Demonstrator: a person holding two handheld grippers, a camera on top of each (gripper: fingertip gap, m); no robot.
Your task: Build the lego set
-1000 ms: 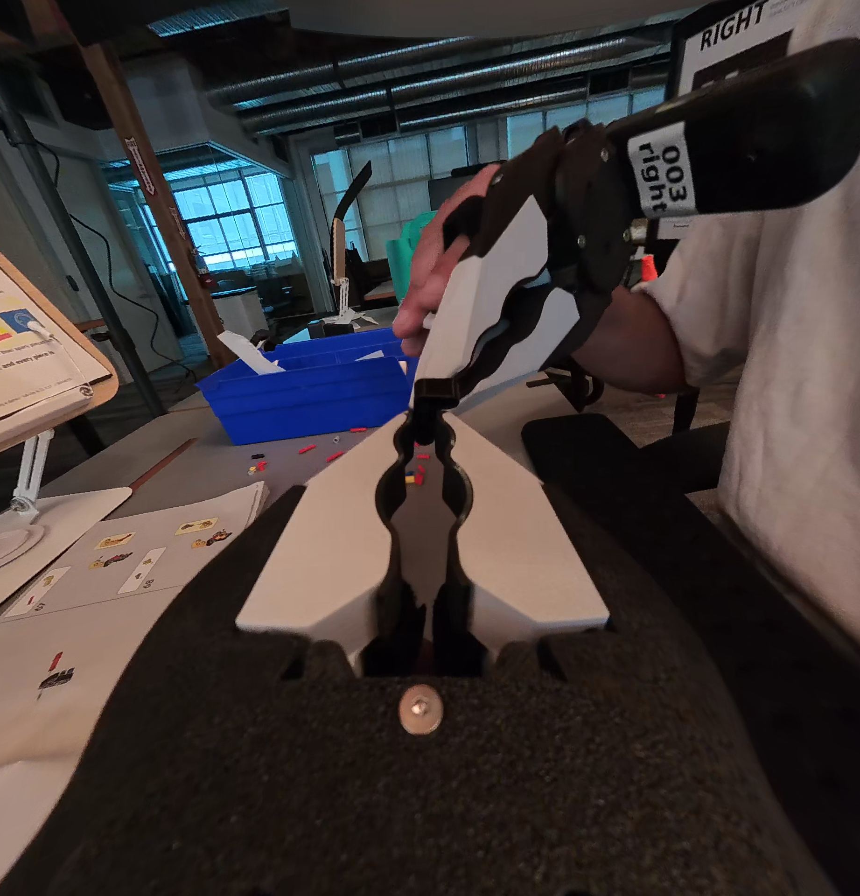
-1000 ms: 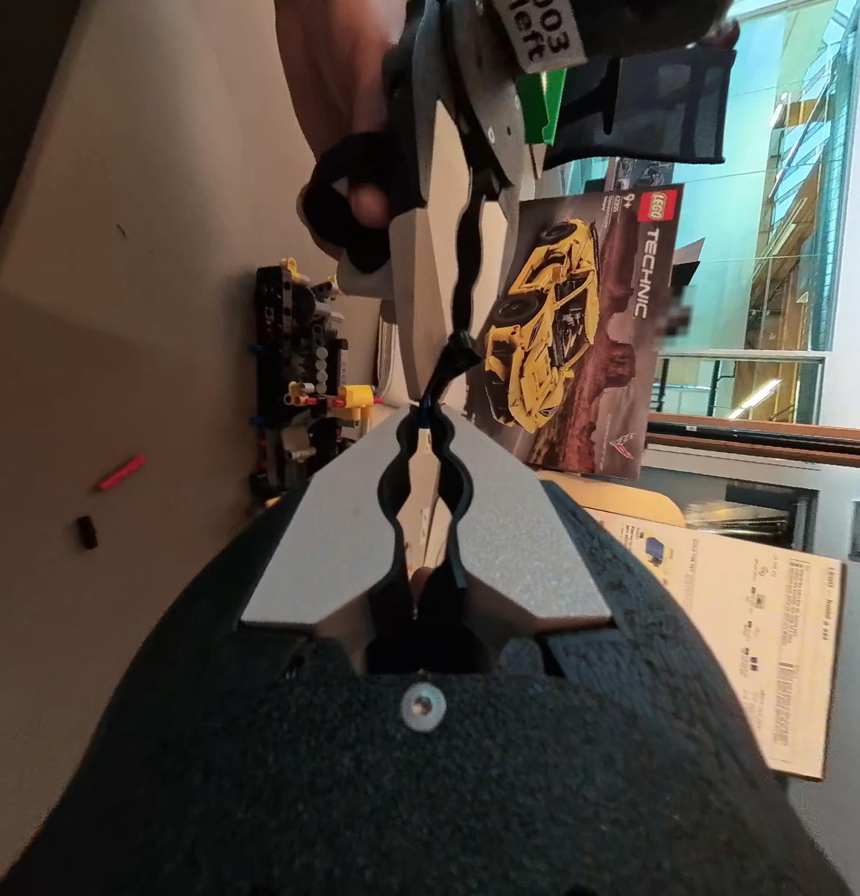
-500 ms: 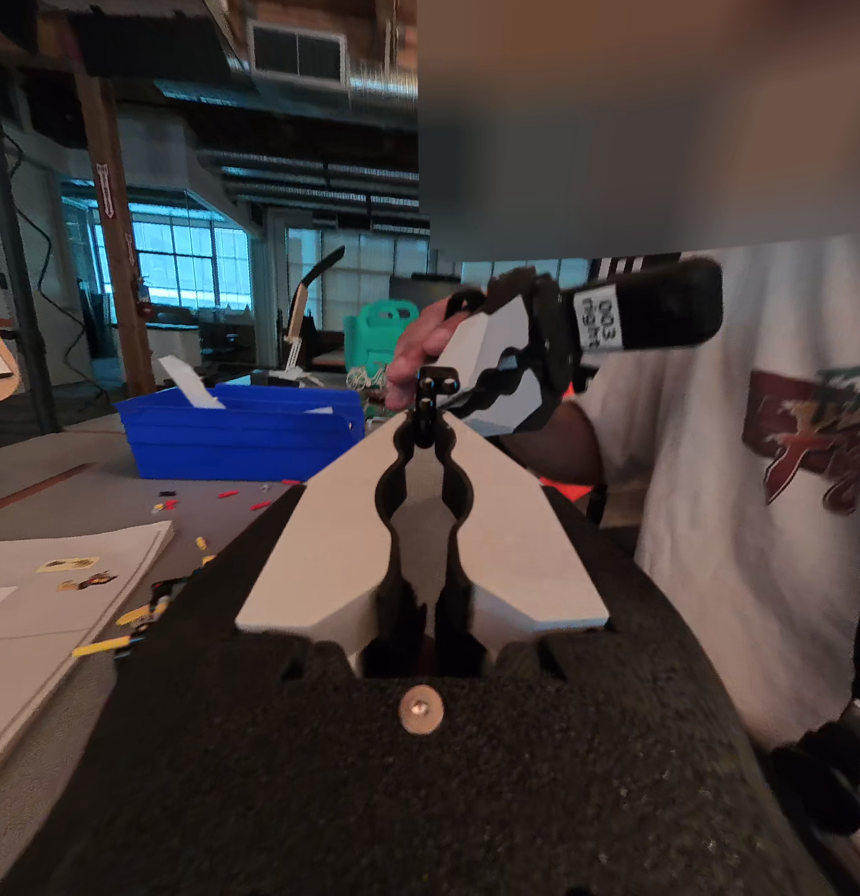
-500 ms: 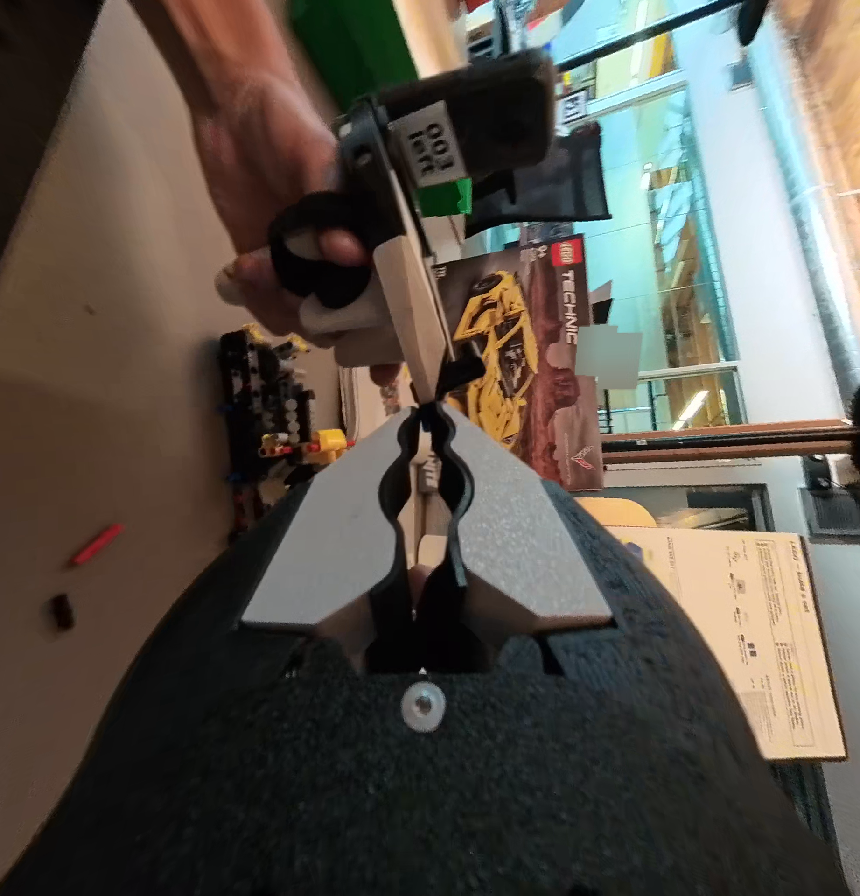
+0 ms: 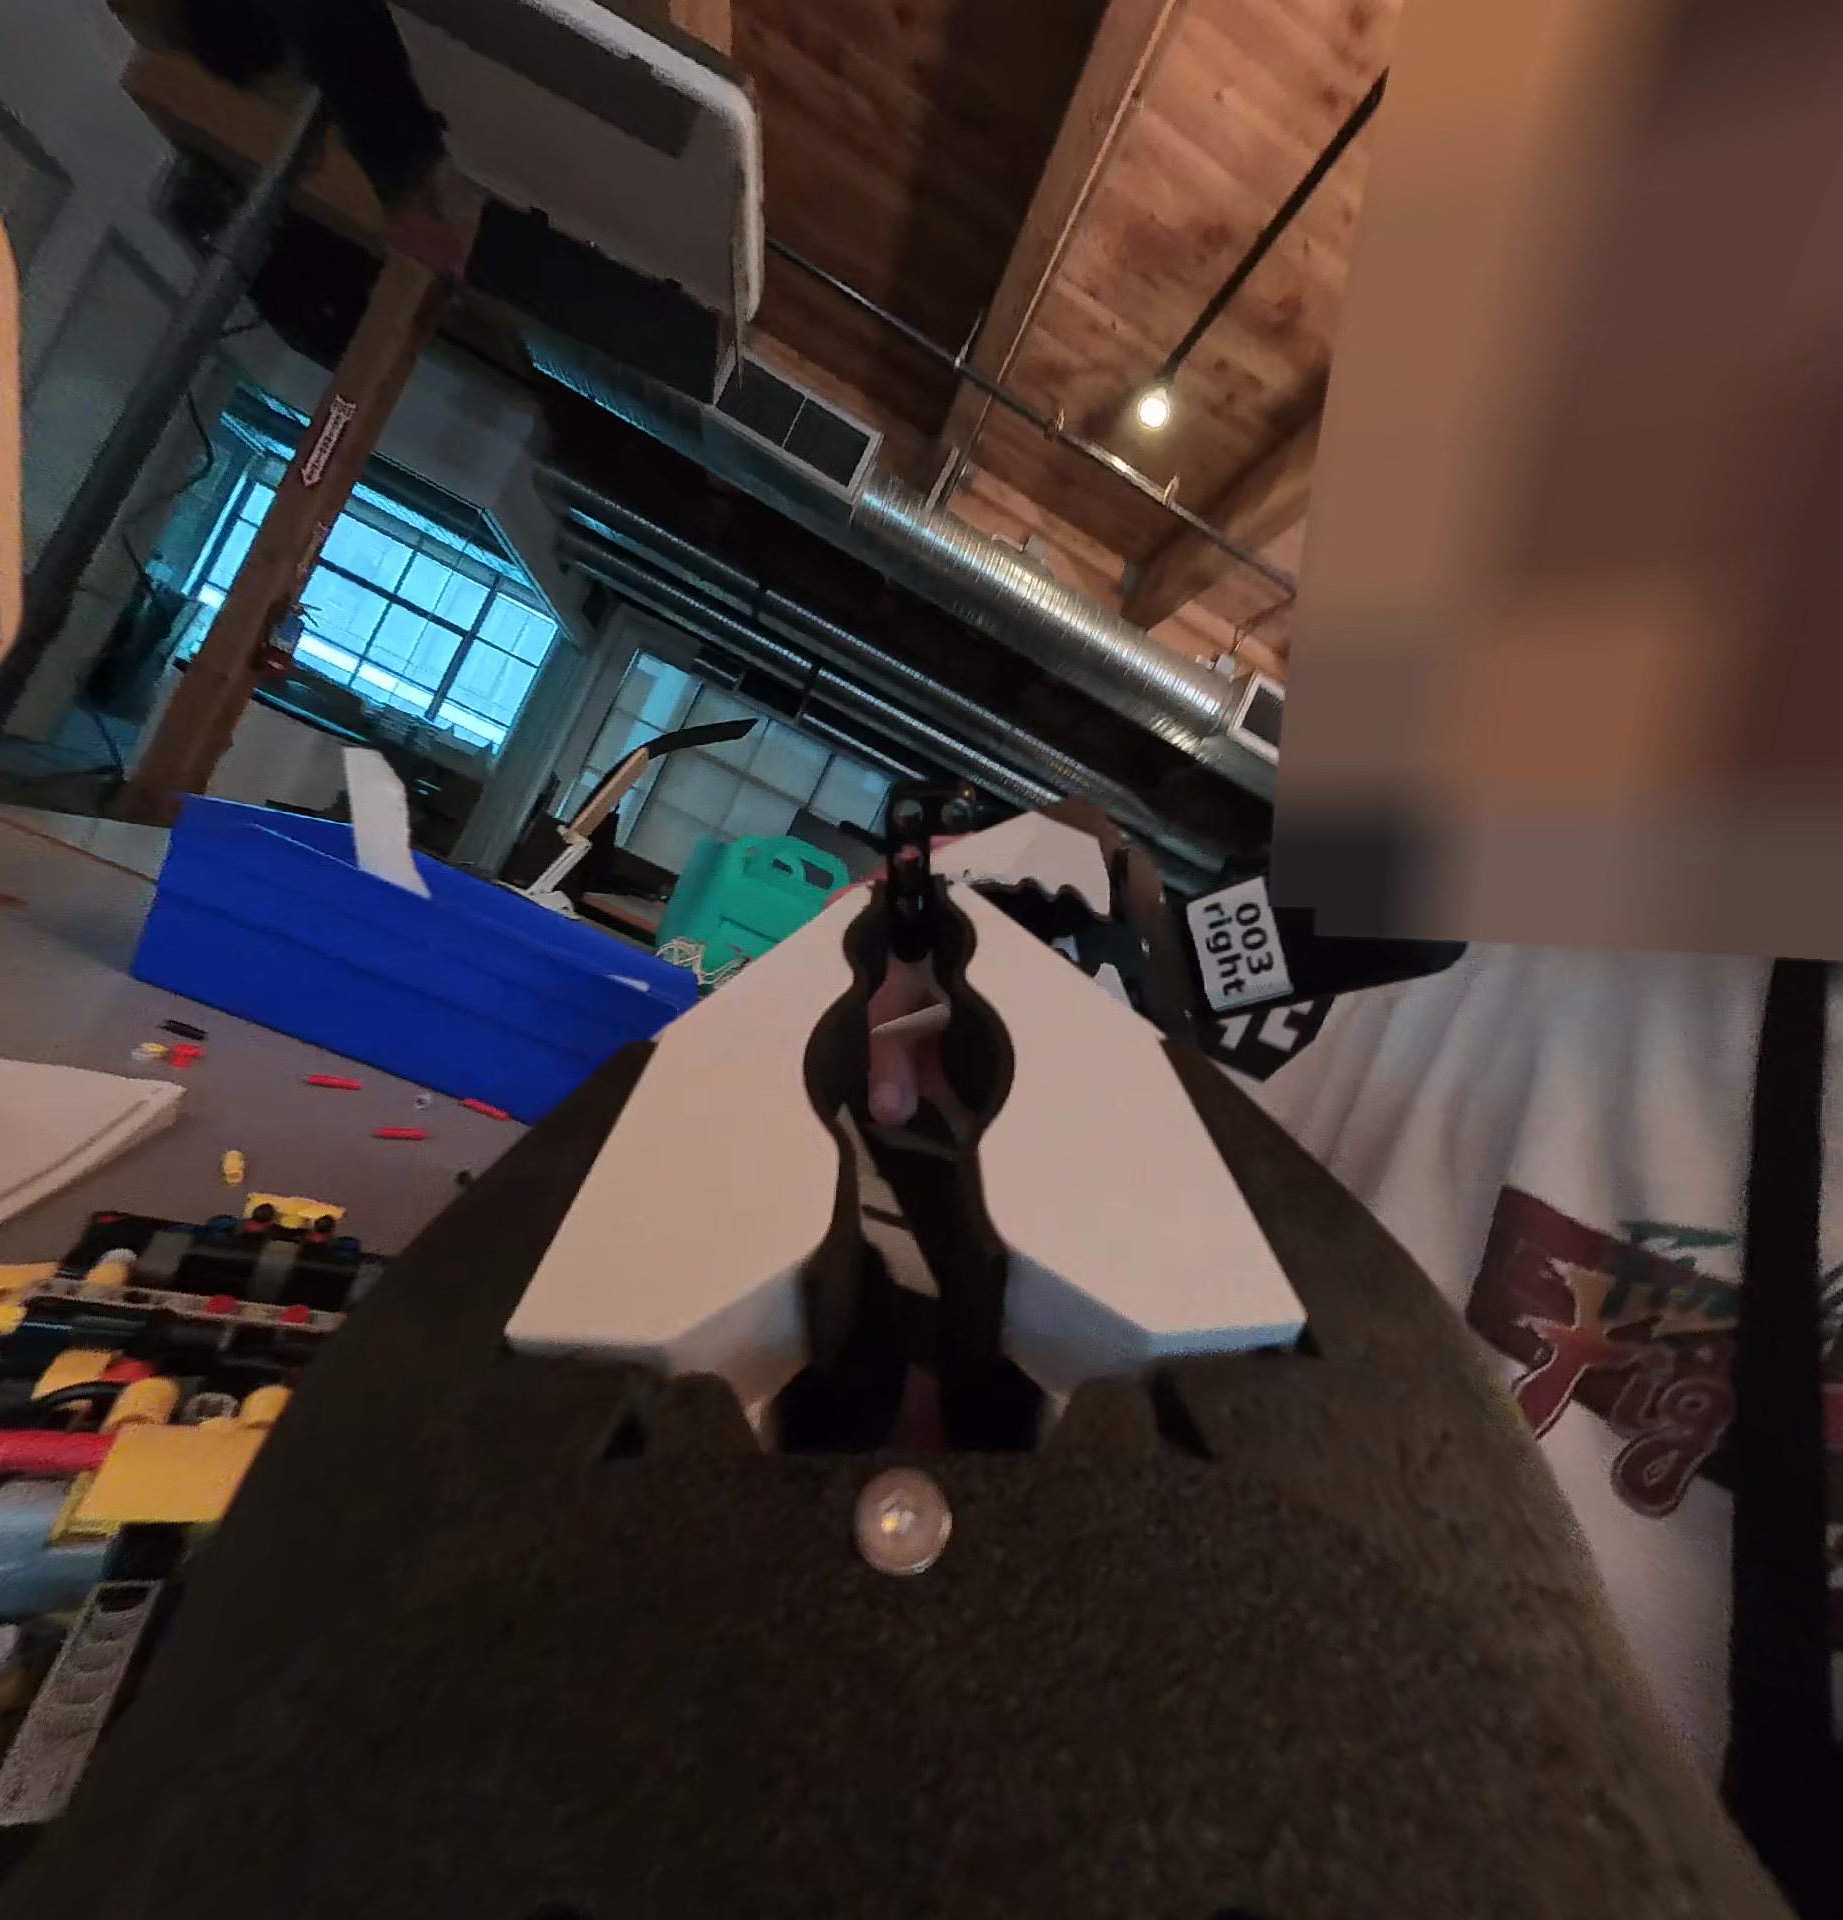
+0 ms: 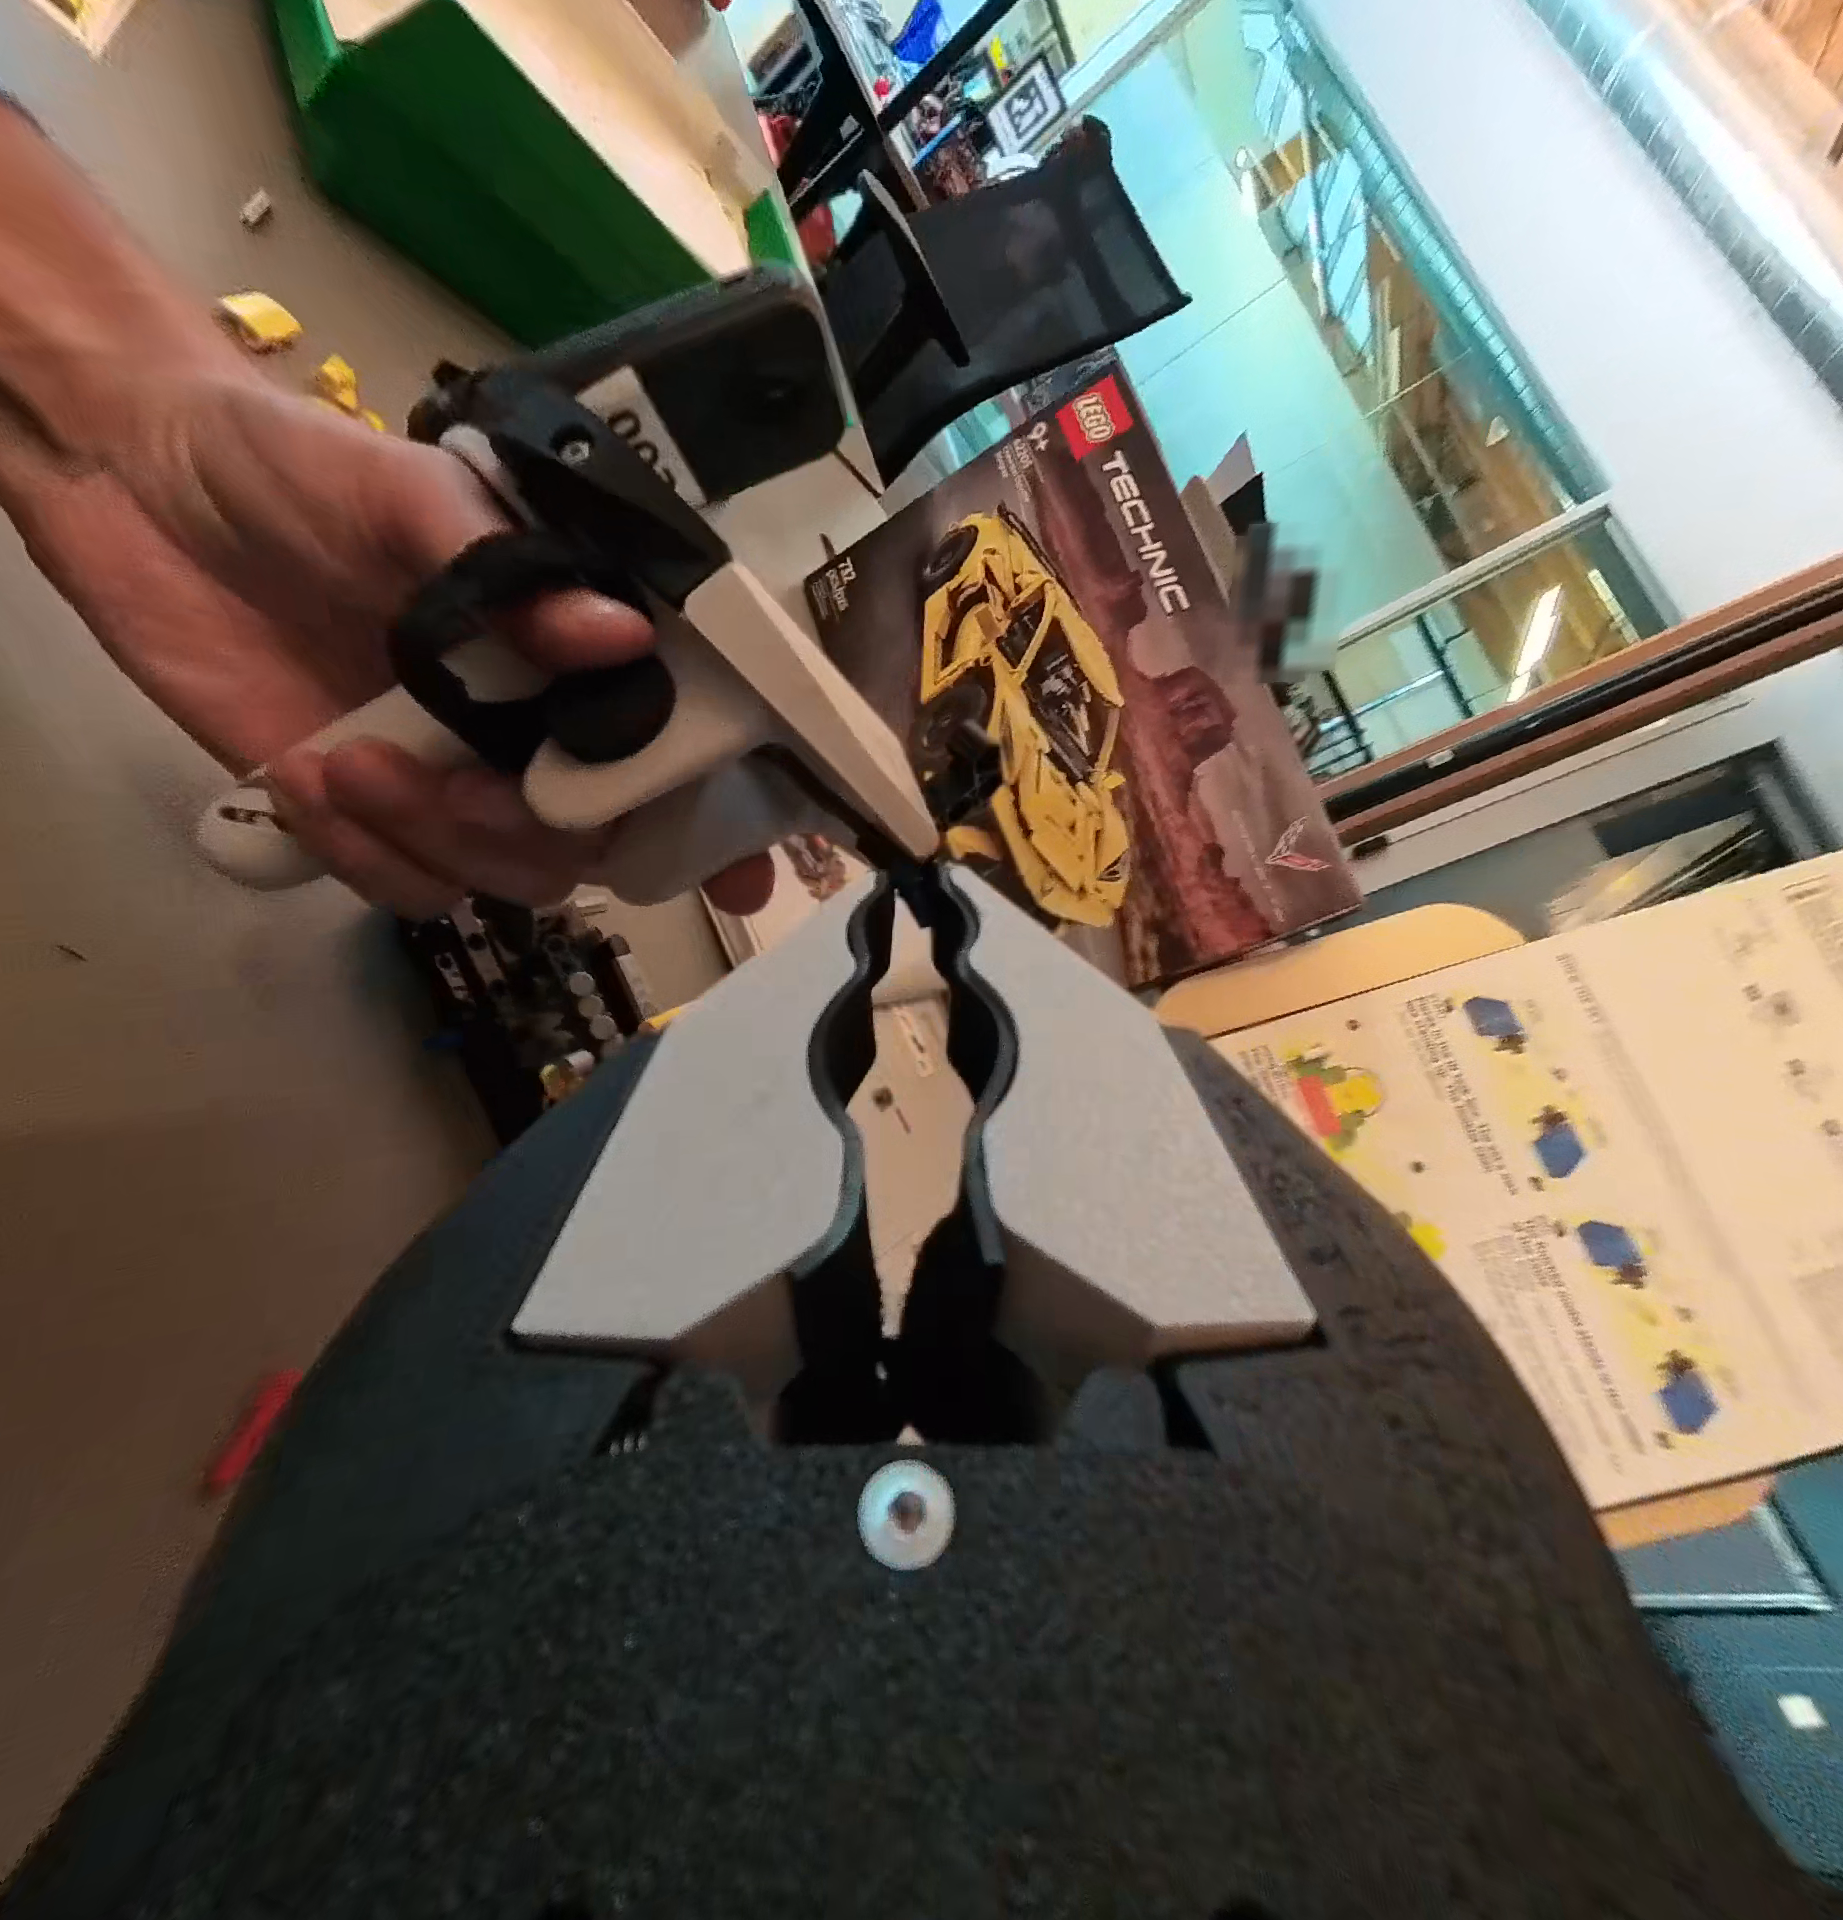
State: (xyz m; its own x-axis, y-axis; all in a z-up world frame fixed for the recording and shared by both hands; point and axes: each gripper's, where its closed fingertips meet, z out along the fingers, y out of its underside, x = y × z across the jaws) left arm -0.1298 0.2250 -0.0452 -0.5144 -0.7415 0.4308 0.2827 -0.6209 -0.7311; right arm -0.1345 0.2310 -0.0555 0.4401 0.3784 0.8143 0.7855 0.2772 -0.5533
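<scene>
Both raised, right hand-held gripper (image 5: pixel 1010 842) half-hidden

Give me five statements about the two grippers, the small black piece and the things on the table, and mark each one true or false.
1. The left gripper is shut on a small black beam with holes. True.
2. The right gripper is wide open, far from the other gripper. False: its tips are nearly closed and meet the left gripper's tip.
3. The blue bin stands on the table behind scattered red pins. True.
4. The set box pictures a red truck. False: it shows a yellow car.
5. The partly built model lies at the lower left of the left wrist view. True.
</scene>
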